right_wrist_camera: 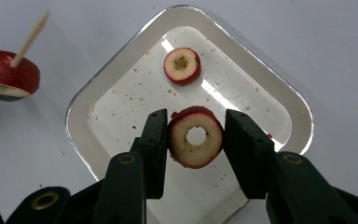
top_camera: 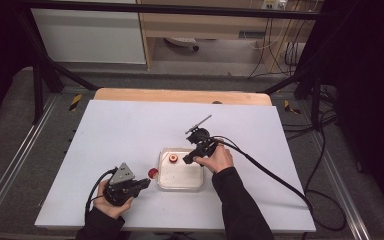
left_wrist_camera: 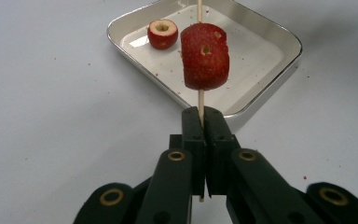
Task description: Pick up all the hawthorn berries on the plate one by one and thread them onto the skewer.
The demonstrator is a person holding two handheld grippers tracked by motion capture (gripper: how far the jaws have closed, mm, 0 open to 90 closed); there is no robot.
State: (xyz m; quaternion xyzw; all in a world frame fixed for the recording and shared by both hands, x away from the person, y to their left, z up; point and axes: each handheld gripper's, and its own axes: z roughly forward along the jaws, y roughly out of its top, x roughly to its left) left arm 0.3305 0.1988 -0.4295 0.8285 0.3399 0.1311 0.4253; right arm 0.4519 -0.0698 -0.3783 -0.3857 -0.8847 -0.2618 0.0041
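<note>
Cored fruit ring pinched in right hand-held gripper, above tray

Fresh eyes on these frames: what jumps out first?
The red fruit slice speared on a thin skewer, which the left claw pinches just short of the tray. Then the cored ring slice gripped in the right claw above the tray, with another slice lying in it.

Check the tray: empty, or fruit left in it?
Not empty. One cored slice lies in the tray; the right gripper holds another ring above it.
</note>
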